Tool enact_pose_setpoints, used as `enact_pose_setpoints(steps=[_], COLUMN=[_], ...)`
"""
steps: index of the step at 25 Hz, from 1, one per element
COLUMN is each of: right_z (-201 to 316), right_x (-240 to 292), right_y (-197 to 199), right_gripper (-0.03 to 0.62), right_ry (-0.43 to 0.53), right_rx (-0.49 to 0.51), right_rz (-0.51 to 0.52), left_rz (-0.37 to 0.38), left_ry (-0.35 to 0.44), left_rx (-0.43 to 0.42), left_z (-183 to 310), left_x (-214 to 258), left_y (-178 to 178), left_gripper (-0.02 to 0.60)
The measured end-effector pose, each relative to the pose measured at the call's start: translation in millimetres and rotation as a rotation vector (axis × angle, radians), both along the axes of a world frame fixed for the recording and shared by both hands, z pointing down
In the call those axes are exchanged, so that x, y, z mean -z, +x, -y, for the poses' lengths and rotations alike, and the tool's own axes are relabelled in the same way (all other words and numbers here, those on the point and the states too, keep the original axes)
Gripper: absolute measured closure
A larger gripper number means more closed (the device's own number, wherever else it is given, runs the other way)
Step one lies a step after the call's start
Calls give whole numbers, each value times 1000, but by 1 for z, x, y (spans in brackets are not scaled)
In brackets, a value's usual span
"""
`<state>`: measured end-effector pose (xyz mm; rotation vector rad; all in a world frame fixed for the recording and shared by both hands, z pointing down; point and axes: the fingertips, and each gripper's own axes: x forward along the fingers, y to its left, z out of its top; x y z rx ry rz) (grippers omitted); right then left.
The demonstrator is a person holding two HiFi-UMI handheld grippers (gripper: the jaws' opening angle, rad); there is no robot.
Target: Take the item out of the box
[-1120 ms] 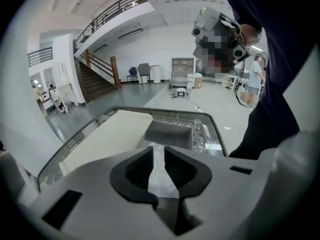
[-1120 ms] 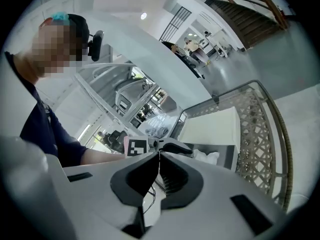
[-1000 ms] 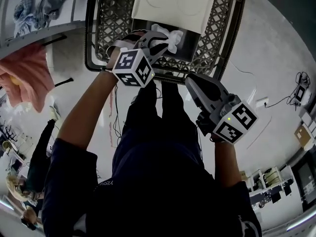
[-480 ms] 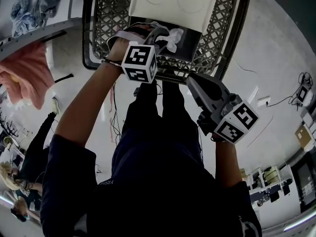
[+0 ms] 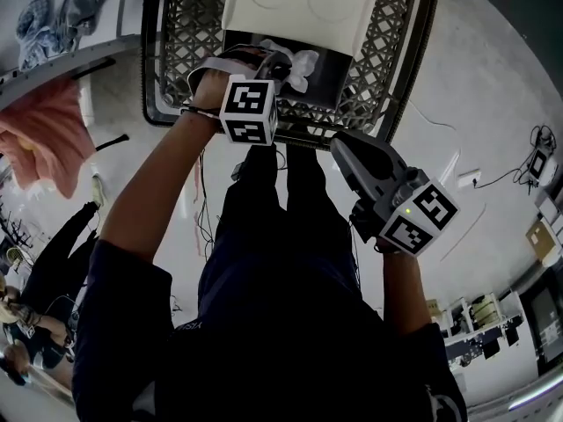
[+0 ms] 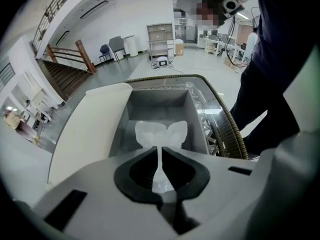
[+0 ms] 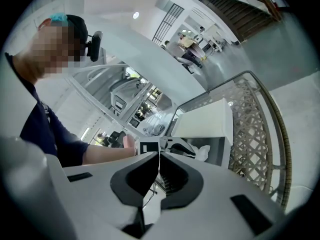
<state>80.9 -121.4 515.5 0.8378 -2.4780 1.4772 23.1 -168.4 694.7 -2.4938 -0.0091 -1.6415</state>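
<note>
An open box (image 5: 332, 70) with a dark inside and a white lid (image 5: 295, 3) folded back sits in a wire basket (image 5: 186, 26). My left gripper (image 5: 280, 60) is over the box's near edge, shut on a crumpled clear plastic bag (image 5: 301, 62). In the left gripper view the bag (image 6: 161, 133) fans out beyond the shut jaws (image 6: 161, 156), above the box's grey floor (image 6: 160, 104), with the lid (image 6: 85, 134) at left. My right gripper (image 5: 345, 145) hangs shut and empty just outside the basket's near rim. Its own view (image 7: 159, 156) shows the lid (image 7: 205, 121) and bag (image 7: 202, 153).
The basket's woven rim (image 6: 232, 129) runs close along the box's right side. A pink cloth (image 5: 44, 130) hangs at the left, below a shelf with folded clothes (image 5: 66, 11). Cables (image 5: 506, 178) lie on the floor at right. People stand at the lower left (image 5: 35, 323).
My left gripper has shifted slightly farther over the box, the bag still pinched in it. The right gripper has stayed where it was.
</note>
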Motion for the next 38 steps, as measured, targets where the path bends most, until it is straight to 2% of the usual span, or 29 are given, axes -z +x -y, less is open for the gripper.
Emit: enact_pose_setpoints(steps=[4, 9, 14, 18, 30, 38], right_z=[-2, -4, -6, -6, 0, 9], right_x=[2, 8, 19, 33, 93, 138], right_y=[0, -3, -10, -18, -40, -52], right_gripper=[568, 569, 568, 569, 568, 569], right_ry=[1, 16, 41, 71, 210, 310], right_rx=[-2, -1, 4, 8, 25, 33], right_rz=[3, -1, 3, 4, -6, -22], left_rz=[-16, -38, -107, -191, -510, -678], left_ry=[17, 31, 64, 75, 92, 135], left_rx=[14, 47, 102, 173, 427, 524], left_z=[-1, -3, 0, 1, 13, 15], left_x=[5, 20, 52, 86, 211, 287], left_y=[0, -7, -8, -10, -32, -52], left_gripper=[572, 574, 574, 574, 574, 574])
